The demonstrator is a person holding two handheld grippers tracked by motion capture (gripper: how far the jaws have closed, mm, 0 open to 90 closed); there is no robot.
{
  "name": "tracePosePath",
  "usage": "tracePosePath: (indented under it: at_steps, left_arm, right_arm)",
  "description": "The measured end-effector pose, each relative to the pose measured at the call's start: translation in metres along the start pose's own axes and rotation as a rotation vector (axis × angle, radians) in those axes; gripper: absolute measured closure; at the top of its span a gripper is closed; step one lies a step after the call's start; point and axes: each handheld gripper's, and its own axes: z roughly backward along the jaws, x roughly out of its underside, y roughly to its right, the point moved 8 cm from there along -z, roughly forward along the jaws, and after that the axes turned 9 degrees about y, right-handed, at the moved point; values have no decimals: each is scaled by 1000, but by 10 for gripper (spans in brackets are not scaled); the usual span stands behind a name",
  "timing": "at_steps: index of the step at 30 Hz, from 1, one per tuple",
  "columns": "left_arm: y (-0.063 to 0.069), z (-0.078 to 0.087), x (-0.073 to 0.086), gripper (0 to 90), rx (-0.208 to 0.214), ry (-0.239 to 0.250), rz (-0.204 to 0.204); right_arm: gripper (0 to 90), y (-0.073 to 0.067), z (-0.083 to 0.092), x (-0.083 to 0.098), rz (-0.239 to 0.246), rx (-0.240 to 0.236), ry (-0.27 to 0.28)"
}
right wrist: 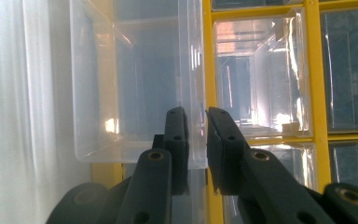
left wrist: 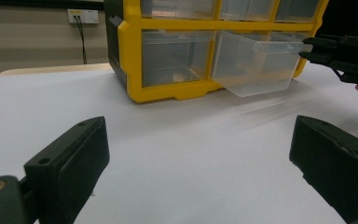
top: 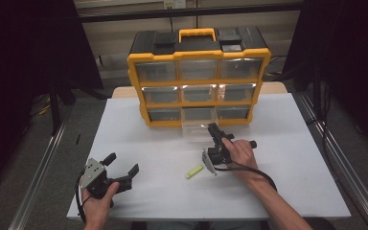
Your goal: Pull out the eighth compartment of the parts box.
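- Your right gripper [top: 214, 128] is clamped on the front wall of the clear drawer [top: 197, 128]; in the right gripper view the 2 jaws pinch that thin wall between them.
- The drawer [left wrist: 256, 63] belongs to the middle slot of the bottom row of the yellow cabinet [top: 199, 76], which stands at the far side of the white table [top: 292, 158]. It is pulled partway out toward you and tilts slightly down at the front, its rear end seemingly in the slot.
- The drawer looks empty in every view.
- Your left gripper [top: 123, 168] rests on the table near the left front corner, well apart from the cabinet. Its jaws stand wide apart with nothing between them.
- A small yellow-green piece [top: 194, 171] lies on the table just beside your right hand [top: 242, 152], untouched.
- Progress, as judged: the drawer is open. Left to do, most likely: pick up the small piece, place it in the drawer, then push the drawer home.
- All 8 other drawers sit closed.
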Motion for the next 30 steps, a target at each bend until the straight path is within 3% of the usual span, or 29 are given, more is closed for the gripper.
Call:
tracePosePath:
  at_steps: [1,2,8,9,13,14,16,19,20,23,30]
  left_arm:
    - [0,0,0,49,0,2,4]
    - [-2,2,1,48,3,-18,-29]
    - [1,-2,0,49,-5,13,23]
    - [-1,0,1,49,6,-9,-8]
    - [0,0,1,48,7,-7,-6]
    - [1,-2,-1,48,-6,16,26]
    - [-1,0,0,48,2,-6,-7]
    - [-1,0,0,49,4,-6,-3]
    - [1,-1,0,48,-5,12,21]
    - [-1,0,0,49,3,-6,-5]
    - [-1,1,0,48,3,-5,-2]
  right_arm:
    - [797,0,0,0,1,-1,-1]
    - [797,0,1,0,-1,0,-2]
    - [797,0,2,-1,2,-2,2]
    - [797,0,2,-1,3,-4,3]
    - [797,0,3,-2,3,-3,4]
    - [797,0,4,-2,6,0,3]
    - [797,0,4,-3,10,-4,6]
    - [797,0,5,-3,8,-1,5]
    - [797,0,5,-3,7,1,6]
    - [796,0,6,-4,3,-3,6]
    - [795,-2,6,-5,11,-4,9]
